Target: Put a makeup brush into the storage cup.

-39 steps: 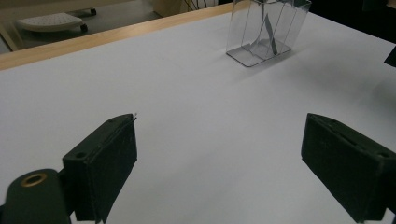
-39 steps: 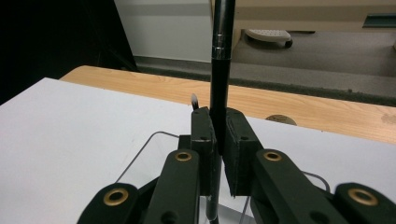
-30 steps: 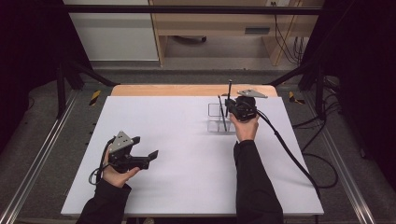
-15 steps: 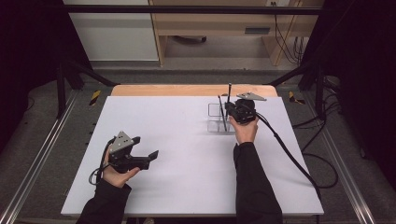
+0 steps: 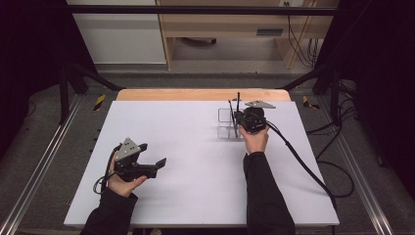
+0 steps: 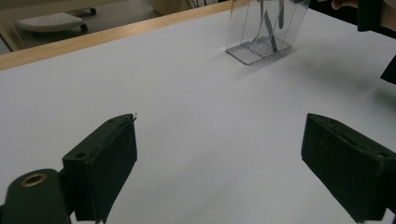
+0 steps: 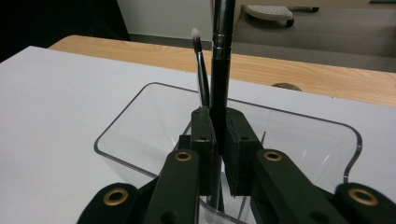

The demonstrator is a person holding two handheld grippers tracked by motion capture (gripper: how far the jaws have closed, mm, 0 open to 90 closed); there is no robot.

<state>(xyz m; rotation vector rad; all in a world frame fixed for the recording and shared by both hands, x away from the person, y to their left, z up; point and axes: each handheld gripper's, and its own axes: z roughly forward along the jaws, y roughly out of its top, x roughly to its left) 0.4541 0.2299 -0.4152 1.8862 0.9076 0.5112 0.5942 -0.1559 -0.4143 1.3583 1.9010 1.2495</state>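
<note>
High view: your right claw [image 5: 237, 119] sits over the clear holder [image 5: 228, 123] at the far right-centre of the white desk [image 5: 195, 196], clamped on a black brush [image 5: 238, 104] that stands upright above the holder. Your left claw [image 5: 155, 162] rests low on the near left of the desk, well apart from all that, spread wide with nothing in it. Count here: one holder, two thin dark handles rising from it.

Left gripper view: jaws wide apart, bare desk between them. The holder [image 6: 264, 30] stands far off, a see-through box with dark handles crossed inside; how many I cannot tell.

Right gripper view: jaws pinched tight on the thick brush handle [image 7: 219, 70], just below its shiny ferrule, over the holder's open rim [image 7: 140, 95]. A second, thinner brush [image 7: 201, 77] with a pale tip leans just beside the held one.

My read: the brush is light, stiff and thin, and its glossy handle may slip or swivel, so grip the mid-handle squarely. The holder looks light and tippable; keep the brush vertical while it is inside.
</note>
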